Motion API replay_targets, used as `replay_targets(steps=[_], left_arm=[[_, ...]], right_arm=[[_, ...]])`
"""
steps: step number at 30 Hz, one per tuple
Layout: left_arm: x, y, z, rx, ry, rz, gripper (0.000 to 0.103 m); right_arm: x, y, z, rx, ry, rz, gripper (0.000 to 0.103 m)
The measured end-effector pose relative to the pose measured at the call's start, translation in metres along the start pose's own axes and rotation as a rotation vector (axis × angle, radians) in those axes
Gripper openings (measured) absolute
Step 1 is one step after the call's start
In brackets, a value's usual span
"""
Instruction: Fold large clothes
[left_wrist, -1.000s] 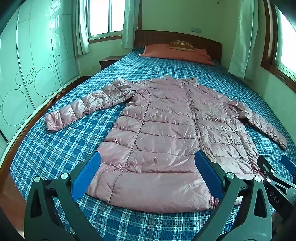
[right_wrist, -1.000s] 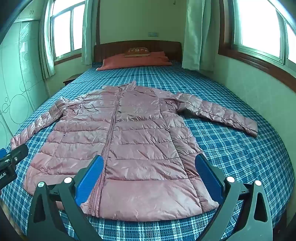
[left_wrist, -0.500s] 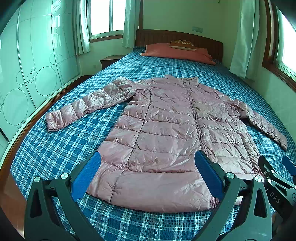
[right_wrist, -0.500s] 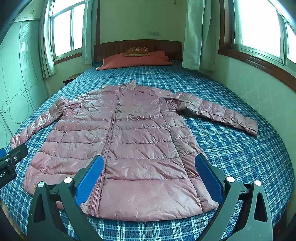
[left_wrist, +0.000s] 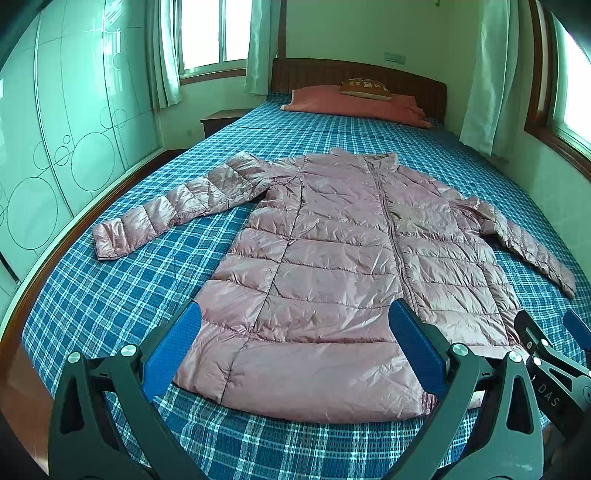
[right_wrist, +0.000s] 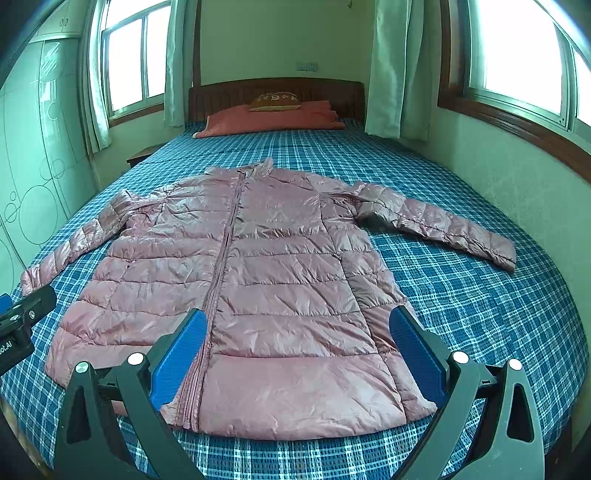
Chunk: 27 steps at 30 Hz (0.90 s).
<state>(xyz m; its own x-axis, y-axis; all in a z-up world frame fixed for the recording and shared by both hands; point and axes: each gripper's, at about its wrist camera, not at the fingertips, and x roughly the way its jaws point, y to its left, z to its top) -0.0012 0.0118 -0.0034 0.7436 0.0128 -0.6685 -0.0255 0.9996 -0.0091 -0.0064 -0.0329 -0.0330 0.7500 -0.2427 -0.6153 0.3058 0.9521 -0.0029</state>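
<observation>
Our left gripper (left_wrist: 293, 350) hangs with its jaws spread wide and empty, just above the hem at the foot edge of the bed (left_wrist: 110, 295). Our right gripper (right_wrist: 295, 354) is the same — spread, holding nothing — over the hem's other half. Beyond them the pink quilted jacket (left_wrist: 332, 266) lies flat and face up, zipped, hem toward us and collar toward the headboard, both sleeves stretched out toward the side edges of the bed. We judge it light, puffy and soft, with a slick shiny shell that may slide out of a shallow pinch. We would take each sleeve near its cuff — the left sleeve (left_wrist: 166, 214) and the right sleeve (right_wrist: 443, 225) — biting deep into the padding.
</observation>
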Motion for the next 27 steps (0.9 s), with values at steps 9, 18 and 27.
replay_targets(steps=[9, 18, 27], left_arm=[[-0.0001, 0.003, -0.0022, 0.0, -0.005, 0.002, 0.101], [-0.0008, 0.0017, -0.0014, 0.001, -0.002, 0.007, 0.101], [-0.0009, 0.0028, -0.0027, 0.0, 0.0, 0.008, 0.101]], right_arm=[[0.0005, 0.0003, 0.0, 0.0, 0.002, 0.002, 0.098], [0.0001, 0.0011, -0.0004, -0.001, 0.002, 0.0, 0.098], [0.0014, 0.0024, -0.0002, -0.002, 0.005, 0.002, 0.098]])
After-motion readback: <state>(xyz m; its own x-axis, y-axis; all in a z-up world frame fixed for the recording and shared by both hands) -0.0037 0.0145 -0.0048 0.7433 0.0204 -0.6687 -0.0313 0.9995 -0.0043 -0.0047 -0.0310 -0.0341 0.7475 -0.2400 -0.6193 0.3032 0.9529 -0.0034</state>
